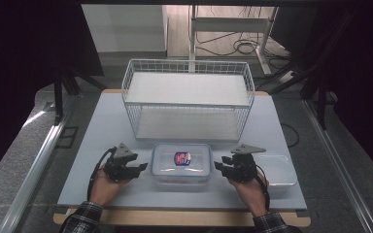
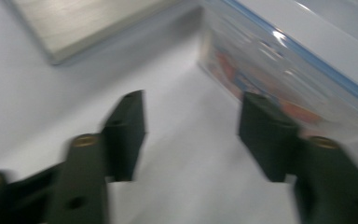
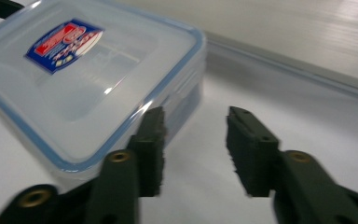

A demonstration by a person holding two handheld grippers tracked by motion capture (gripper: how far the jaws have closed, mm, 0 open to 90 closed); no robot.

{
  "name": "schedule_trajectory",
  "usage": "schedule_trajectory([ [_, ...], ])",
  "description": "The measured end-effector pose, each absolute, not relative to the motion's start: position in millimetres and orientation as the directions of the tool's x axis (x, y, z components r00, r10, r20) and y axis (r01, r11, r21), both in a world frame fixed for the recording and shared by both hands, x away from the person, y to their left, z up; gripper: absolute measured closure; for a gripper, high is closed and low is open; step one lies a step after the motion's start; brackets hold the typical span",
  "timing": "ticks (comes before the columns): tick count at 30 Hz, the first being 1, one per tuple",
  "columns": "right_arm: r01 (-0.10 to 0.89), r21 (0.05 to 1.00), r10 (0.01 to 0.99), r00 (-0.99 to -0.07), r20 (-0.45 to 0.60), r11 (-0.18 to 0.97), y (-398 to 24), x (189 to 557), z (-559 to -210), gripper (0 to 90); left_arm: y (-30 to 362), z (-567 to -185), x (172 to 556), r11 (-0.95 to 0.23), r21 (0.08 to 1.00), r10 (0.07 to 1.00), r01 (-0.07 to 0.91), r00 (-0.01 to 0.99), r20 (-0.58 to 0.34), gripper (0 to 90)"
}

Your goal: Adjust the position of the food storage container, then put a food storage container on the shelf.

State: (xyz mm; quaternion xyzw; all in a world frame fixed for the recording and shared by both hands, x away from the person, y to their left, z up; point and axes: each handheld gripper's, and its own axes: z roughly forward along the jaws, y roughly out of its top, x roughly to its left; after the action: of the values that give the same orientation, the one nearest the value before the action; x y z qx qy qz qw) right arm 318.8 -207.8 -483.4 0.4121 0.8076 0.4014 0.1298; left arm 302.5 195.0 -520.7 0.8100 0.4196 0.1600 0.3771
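Clear plastic food container (image 1: 182, 163) sits on the pale table (image 1: 102, 126), near the front edge, directly in front of the white wire basket (image 1: 187, 99). Its blue-rimmed lid (image 3: 81, 79) is on, with a red-and-blue label (image 1: 182, 158) at the centre.

My left gripper (image 1: 141, 168) is just beside the container's left end. In the left gripper view the jaws stand spread with bare table between them; the container wall (image 2: 270, 70) lies beyond the right-hand jaw, close to its tip. Whether that jaw touches the wall I cannot tell, the picture being blurred.

My right gripper (image 1: 218, 166) is just beside the container's right end. In the right gripper view (image 3: 193, 140) the jaws are parted, nothing between them; one jaw tip lies against or just in front of the lid's corner, contact uncertain.

Neither gripper pinches anything.

A second clear container (image 1: 278, 170), lidless as far as I can see, rests on the table to the right of my right hand (image 1: 250, 187), near it.
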Motion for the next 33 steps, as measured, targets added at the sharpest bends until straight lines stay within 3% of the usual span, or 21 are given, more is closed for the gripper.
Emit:
schedule_trajectory([
  [1, 0.561, 0.759, 0.774, -0.622, 0.122, 0.331, -209.1, 319.0, -482.8, 50.9, 197.1, -520.3, 303.3, -0.341, 0.754, 0.810, 0.562, 0.583, -0.067, 33.9],
  [4, 0.562, 0.770, 0.769, -0.621, 0.152, 0.302, -213.3, 320.9, -480.6, 36.2, 198.5, -520.4, 304.2, -0.309, 0.763, 0.825, 0.568, 0.559, -0.081, 13.4],
  [8, 0.555, 0.779, 0.754, -0.635, 0.169, 0.292, -213.7, 322.9, -480.6, 27.3, 199.3, -519.8, 304.4, -0.309, 0.765, 0.827, 0.566, 0.557, -0.078, 6.7],
  [9, 0.552, 0.780, 0.747, -0.642, 0.172, 0.294, -212.3, 323.8, -481.3, 21.1, 199.5, -519.0, 303.9, -0.311, 0.768, 0.821, 0.560, 0.566, -0.080, 4.1],
  [14, 0.544, 0.779, 0.713, -0.675, 0.187, 0.311, -208.3, 324.9, -482.6, 12.9, 200.7, -515.3, 303.5, -0.286, 0.796, 0.780, 0.533, 0.612, -0.129, 1.9],
  [20, 0.550, 0.779, 0.684, -0.694, 0.226, 0.301, -201.4, 326.2, -480.9, 10.2, 197.2, -509.5, 304.7, -0.253, 0.817, 0.761, 0.518, 0.628, -0.163, 1.2],
  [24, 0.557, 0.762, 0.678, -0.702, 0.219, 0.330, -190.5, 325.1, -485.2, 5.4, 187.3, -506.5, 306.9, -0.268, 0.803, 0.746, 0.532, 0.643, -0.177, 1.3],
  [33, 0.595, 0.727, 0.662, -0.702, 0.262, 0.343, -178.9, 327.1, -485.0, 3.6, 166.3, -505.6, 314.6, -0.291, 0.757, 0.704, 0.585, 0.667, -0.244, 0.0],
])
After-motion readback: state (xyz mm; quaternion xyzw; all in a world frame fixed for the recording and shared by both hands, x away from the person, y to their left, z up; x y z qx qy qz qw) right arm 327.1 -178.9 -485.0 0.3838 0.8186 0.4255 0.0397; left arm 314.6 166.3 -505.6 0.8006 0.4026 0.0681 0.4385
